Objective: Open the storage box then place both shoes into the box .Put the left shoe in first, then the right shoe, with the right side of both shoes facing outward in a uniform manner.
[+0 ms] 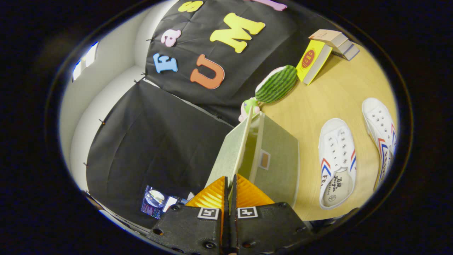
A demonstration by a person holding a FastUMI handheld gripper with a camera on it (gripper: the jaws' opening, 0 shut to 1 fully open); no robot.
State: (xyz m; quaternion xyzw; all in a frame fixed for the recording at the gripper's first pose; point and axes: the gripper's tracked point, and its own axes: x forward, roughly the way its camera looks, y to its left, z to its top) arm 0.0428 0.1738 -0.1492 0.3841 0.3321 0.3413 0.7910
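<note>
— Gripper [230,184]?
— Clenched on the raised lid [231,148] of the pale green storage box [279,156], both fingers pinching its edge.
— Further right?
— Two white canvas shoes with red and blue stripes, one [336,161] beside the box, another [380,131] beyond, on the wooden table [339,92].

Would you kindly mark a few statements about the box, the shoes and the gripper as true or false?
1. The gripper is shut on the box lid. True: both fingers pinch its edge.
2. Both shoes are inside the storage box. False: the nearer shoe and the farther shoe lie on the table.
3. The lid is lifted. True.
4. The watermelon toy sits between the shoes. False: it lies beyond the box, near the yellow book.
</note>
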